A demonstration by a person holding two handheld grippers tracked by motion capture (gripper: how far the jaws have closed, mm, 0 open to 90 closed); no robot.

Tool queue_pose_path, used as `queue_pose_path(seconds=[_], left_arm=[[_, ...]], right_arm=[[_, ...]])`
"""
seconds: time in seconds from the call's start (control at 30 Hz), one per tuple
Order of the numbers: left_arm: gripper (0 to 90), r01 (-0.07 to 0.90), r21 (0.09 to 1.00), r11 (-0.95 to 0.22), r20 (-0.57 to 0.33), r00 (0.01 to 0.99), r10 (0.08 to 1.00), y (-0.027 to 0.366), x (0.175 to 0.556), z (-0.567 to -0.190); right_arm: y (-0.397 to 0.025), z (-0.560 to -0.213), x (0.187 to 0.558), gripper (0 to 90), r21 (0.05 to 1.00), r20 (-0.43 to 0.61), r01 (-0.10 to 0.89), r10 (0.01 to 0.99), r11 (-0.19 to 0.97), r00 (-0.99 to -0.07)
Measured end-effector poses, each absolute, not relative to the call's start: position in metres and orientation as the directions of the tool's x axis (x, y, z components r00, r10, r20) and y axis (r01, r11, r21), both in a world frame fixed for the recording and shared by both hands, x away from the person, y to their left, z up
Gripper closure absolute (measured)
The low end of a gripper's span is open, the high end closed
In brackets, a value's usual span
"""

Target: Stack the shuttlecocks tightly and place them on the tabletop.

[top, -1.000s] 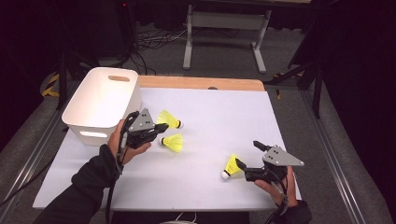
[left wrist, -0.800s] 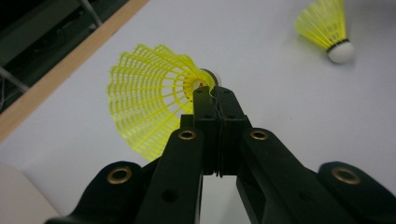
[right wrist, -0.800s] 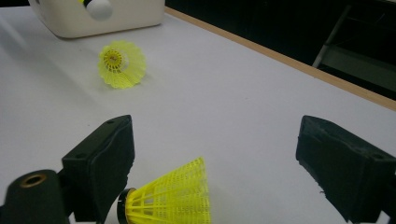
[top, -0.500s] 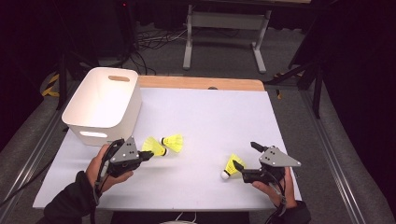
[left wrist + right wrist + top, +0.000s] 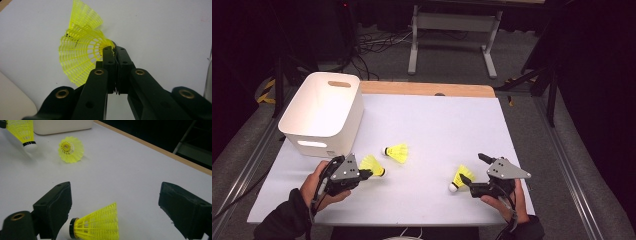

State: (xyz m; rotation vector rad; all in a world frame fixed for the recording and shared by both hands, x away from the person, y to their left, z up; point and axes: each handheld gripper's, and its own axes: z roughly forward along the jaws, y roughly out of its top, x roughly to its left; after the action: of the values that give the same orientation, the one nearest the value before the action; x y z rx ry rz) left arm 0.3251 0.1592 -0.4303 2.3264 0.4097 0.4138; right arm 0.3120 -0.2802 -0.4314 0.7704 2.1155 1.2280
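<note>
High view: white table (image 5: 432, 125) with a wood far edge, dark room, metal stand (image 5: 452, 37) behind. Left gripper (image 5: 362, 174) clamped on a yellow shuttlecock (image 5: 373, 165) near the white bin (image 5: 324, 115). Right gripper (image 5: 472, 172) wide open around another shuttlecock (image 5: 460, 177) lying on the table, a third one (image 5: 397, 152) loose between them

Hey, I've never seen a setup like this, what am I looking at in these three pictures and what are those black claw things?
A person sits at a white table and holds a hand tool with two black jaws in each hand. The high view looks down from above: the left gripper is at the lower left, the right gripper at the lower right. The other two pictures come from small cameras riding on each tool, looking along its jaws. On the table are a white bin and three yellow shuttlecocks. The left jaws are closed on the rim of one shuttlecock's skirt. The right jaws are open around the near shuttlecock, not yet gripping it. The middle shuttlecock lies free between them.
</note>
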Motion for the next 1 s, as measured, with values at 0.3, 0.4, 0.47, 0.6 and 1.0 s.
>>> queue_pose_path(seconds=[0.3,0.4,0.47,0.6,1.0], left_arm=[[86.8,0.152,0.697,-0.701,0.178,0.91,0.374,0.149,0.326,-0.43],[86.8,0.136,0.697,-0.704,0.183,0.916,0.357,0.142,0.327,-0.43],[86.8,0.122,0.696,-0.708,0.183,0.923,0.339,0.135,0.329,-0.43],[86.7,0.096,0.678,-0.728,0.191,0.934,0.301,0.118,0.33,-0.431],[86.9,0.046,0.657,-0.752,0.184,0.958,0.22,0.085,0.333,-0.437]], right_arm=[[-0.28,-0.432,0.312,12.3,0.887,-0.188,0.194,0.714,0.418,-0.675],[-0.28,-0.432,0.312,12.3,0.886,-0.189,0.195,0.712,0.42,-0.676],[-0.28,-0.432,0.312,12.3,0.886,-0.191,0.193,0.711,0.422,-0.677],[-0.28,-0.432,0.312,12.3,0.885,-0.19,0.194,0.709,0.423,-0.679],[-0.279,-0.433,0.312,12.3,0.882,-0.191,0.195,0.705,0.429,-0.683]])
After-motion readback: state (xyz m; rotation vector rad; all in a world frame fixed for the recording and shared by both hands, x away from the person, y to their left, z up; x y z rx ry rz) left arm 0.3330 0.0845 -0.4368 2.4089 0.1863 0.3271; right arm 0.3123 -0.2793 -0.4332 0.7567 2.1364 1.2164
